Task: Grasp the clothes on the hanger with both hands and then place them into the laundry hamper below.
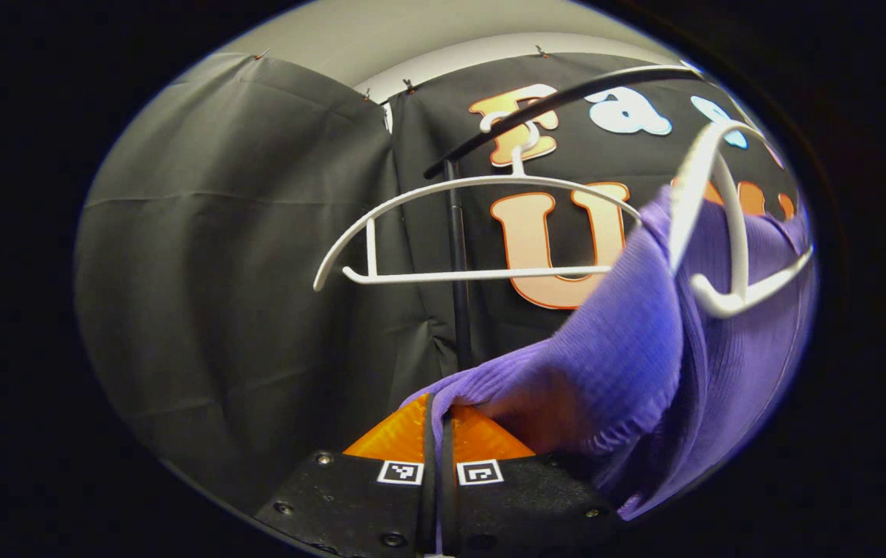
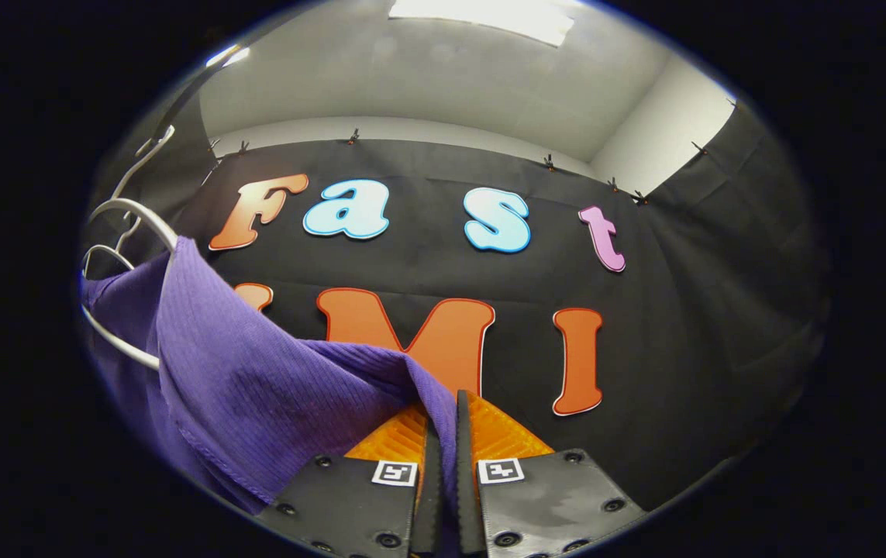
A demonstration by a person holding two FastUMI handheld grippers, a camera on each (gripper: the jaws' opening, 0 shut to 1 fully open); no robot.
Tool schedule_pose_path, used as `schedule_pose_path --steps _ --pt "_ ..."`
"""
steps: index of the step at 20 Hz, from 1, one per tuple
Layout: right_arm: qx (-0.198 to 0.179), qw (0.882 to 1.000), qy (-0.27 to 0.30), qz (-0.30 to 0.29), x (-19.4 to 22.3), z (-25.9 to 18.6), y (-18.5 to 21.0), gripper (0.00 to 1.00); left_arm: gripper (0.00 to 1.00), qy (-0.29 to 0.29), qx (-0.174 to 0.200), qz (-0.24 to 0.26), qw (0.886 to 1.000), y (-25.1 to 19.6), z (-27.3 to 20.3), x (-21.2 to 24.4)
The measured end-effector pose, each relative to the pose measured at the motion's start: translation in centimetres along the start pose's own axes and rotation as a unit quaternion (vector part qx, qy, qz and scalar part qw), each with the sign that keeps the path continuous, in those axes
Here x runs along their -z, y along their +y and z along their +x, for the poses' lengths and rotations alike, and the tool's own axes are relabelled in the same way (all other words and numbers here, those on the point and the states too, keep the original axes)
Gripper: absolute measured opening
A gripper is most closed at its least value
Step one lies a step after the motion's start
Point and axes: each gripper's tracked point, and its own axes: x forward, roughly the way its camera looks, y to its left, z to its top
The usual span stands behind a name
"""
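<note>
A purple ribbed garment hangs over a white hanger at the right of the left gripper view. One corner of it runs down between the orange fingers of my left gripper, which is shut on the cloth. In the right gripper view the same purple garment drapes from a white hanger at the far left. Its edge is pinched between the fingers of my right gripper, shut on it.
A second white hanger, bare, hangs from the dark curved rail, which a black pole holds up. Black booth cloth lies behind and to the left. A ceiling light glows overhead.
</note>
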Motion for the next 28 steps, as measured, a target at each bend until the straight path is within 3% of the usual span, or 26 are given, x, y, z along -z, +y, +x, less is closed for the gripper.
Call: schedule_pose_path --steps 6,8,9,10,13,17,20,28 --pt "-0.015 0.998 0.051 -0.032 4.5 -1.5 0.2 0.15 0.03 0.044 0.001 -0.007 0.999 -0.3 0.0 4.3" --pt "-0.018 0.996 0.086 -0.017 7.5 -2.7 -0.2 0.16 0.03 0.060 0.009 -0.027 0.998 -0.8 -0.2 6.3" --pt "-0.018 0.995 0.093 -0.006 8.4 -3.4 -0.3 0.11 0.02 0.059 0.014 -0.032 0.998 -1.1 0.0 7.0" --pt "-0.020 0.995 0.099 -0.005 8.9 -4.2 -0.4 0.16 0.02 0.059 0.016 -0.027 0.998 -1.4 -0.3 7.4" --pt "-0.023 0.992 0.122 -0.028 11.2 -7.0 -1.2 0.15 0.03 0.064 0.023 0.007 0.998 -1.3 -2.8 8.5" --pt "-0.032 0.990 0.134 -0.026 10.5 -10.4 -2.1 0.16 0.03 0.068 0.033 0.032 0.997 -0.4 -5.9 9.4" --pt "-0.052 0.989 0.135 -0.026 8.3 -12.6 -2.1 0.16 0.02 0.070 0.040 0.019 0.997 0.0 -7.7 9.1" --pt "-0.158 0.973 0.169 0.000 5.0 -20.4 3.3 0.15 0.02 0.083 0.072 -0.023 0.994 -0.7 -14.3 10.0"
